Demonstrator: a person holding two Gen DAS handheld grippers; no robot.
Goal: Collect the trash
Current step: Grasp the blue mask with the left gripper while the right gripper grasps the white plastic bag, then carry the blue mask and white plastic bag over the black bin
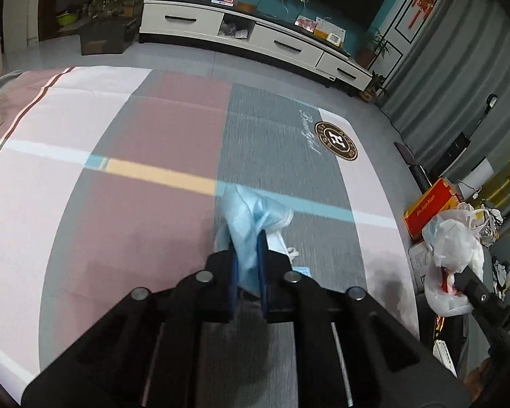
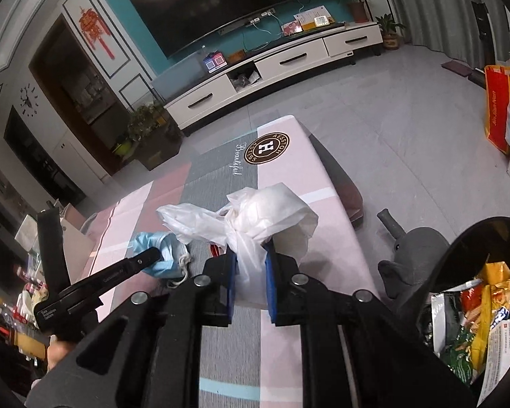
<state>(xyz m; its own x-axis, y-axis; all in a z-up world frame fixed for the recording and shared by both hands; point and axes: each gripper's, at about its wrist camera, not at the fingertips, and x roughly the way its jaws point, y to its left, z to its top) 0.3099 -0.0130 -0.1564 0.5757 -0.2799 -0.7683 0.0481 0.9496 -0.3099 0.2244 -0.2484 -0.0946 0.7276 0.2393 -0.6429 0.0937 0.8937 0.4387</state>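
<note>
My left gripper (image 1: 247, 241) is shut on a crumpled blue face mask (image 1: 246, 210) and holds it just above the striped tablecloth (image 1: 136, 176). The mask also shows in the right wrist view (image 2: 168, 265) with the left gripper (image 2: 154, 255) on it. My right gripper (image 2: 250, 255) is shut on a white plastic bag (image 2: 255, 217) with tissue inside, held over the table's right part. In the left wrist view the bag (image 1: 455, 251) and the right gripper (image 1: 460, 277) sit at the right edge. A black trash bin (image 2: 472, 306) with snack wrappers stands at the lower right.
A grey plush toy (image 2: 414, 255) lies on the floor beside the bin. An orange paper bag (image 2: 496, 105) and boxes stand at the right. A white TV cabinet (image 2: 278, 64) and a potted plant (image 2: 146, 125) stand beyond the table.
</note>
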